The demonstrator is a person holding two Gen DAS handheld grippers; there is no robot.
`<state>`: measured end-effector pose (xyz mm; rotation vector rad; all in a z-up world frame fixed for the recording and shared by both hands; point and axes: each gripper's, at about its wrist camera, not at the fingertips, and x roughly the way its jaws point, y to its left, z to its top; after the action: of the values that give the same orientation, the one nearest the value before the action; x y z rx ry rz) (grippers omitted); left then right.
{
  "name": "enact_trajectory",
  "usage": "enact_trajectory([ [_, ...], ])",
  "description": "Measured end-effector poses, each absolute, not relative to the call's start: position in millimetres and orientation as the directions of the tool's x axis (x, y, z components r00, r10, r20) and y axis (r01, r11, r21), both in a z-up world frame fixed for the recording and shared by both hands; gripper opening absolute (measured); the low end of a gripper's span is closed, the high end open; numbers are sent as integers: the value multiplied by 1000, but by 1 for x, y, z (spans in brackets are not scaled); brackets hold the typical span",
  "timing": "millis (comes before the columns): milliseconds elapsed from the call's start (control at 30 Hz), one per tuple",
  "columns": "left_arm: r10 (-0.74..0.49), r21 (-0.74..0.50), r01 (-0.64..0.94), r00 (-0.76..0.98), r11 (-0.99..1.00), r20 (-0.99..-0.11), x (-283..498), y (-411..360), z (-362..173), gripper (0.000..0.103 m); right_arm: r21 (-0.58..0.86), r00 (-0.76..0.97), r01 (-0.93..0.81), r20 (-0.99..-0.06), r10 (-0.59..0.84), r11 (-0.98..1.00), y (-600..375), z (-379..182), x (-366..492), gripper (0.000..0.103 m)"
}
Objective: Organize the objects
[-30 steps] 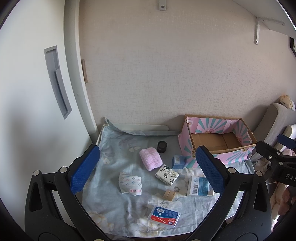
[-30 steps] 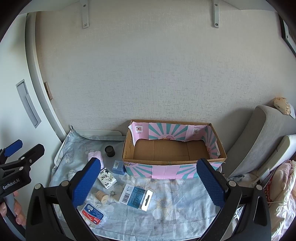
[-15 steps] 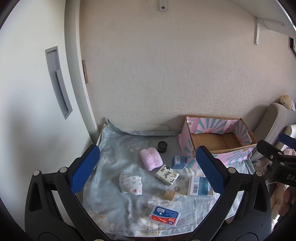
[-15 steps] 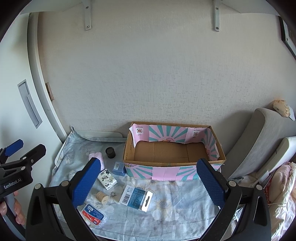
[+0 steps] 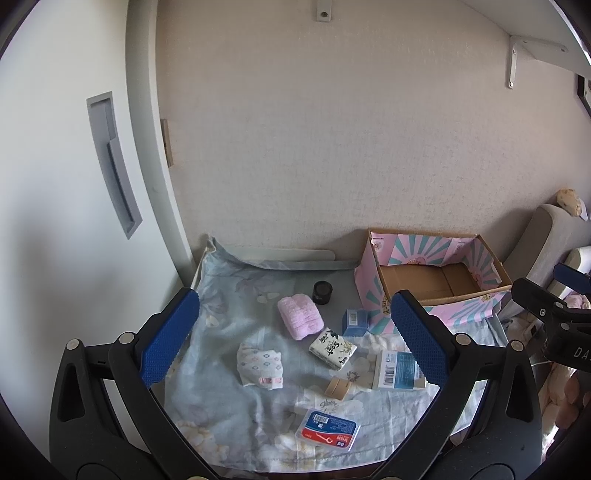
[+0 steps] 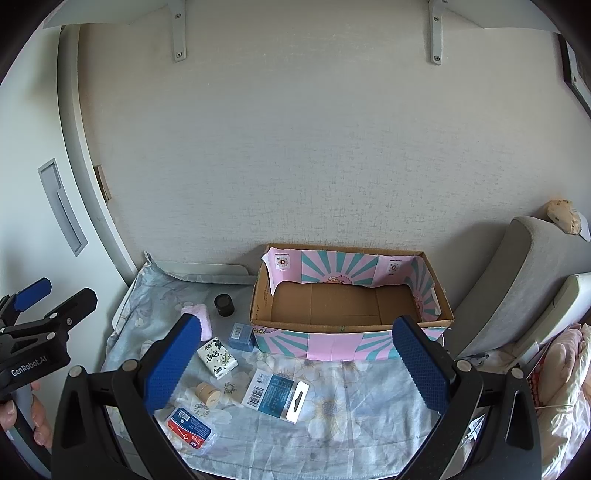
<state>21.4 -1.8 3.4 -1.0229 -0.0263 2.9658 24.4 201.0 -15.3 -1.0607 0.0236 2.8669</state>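
An empty cardboard box (image 6: 351, 325) with pink and teal sides stands at the back right of a small table under a floral cloth (image 6: 351, 398); it also shows in the left wrist view (image 5: 436, 280). Loose on the cloth lie a pink towel roll (image 5: 299, 317), a white patterned bundle (image 5: 260, 365), a tissue pack (image 5: 332, 349), a small blue box (image 5: 355, 322), a black jar (image 5: 322, 292), a tan round tin (image 5: 338, 387), a blue carded package (image 6: 277, 393) and a red-blue floss case (image 5: 328, 434). My left gripper (image 5: 291, 339) and right gripper (image 6: 295, 362) are both open, empty, held above the table's front.
A wall runs behind the table, with a white door and recessed handle (image 5: 114, 166) at the left. A grey sofa arm (image 6: 517, 288) and pink bedding (image 6: 565, 369) crowd the right side. Shelf brackets (image 6: 179, 33) hang overhead.
The right wrist view has tilted slightly upward, so the box and table sit lower in frame. The left gripper has barely moved. Nothing was taken or released.
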Motion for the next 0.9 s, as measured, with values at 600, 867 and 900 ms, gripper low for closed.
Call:
enact_trajectory([
  [600,29,-7,-32,-779,-999,-626,12,-9,4,103,-9,-749,-63,-660,53,-998,203,-16,15,103],
  [867,23,-6,-26,-743,-1000,-669,4,-31,-17,103,3,-712,-58,-701,39,-998,201,-36,4,103],
  [900,22,-4,-26,-738,-1000,-675,2,-33,-21,103,5,-701,-56,-712,35,-998,199,-43,2,103],
])
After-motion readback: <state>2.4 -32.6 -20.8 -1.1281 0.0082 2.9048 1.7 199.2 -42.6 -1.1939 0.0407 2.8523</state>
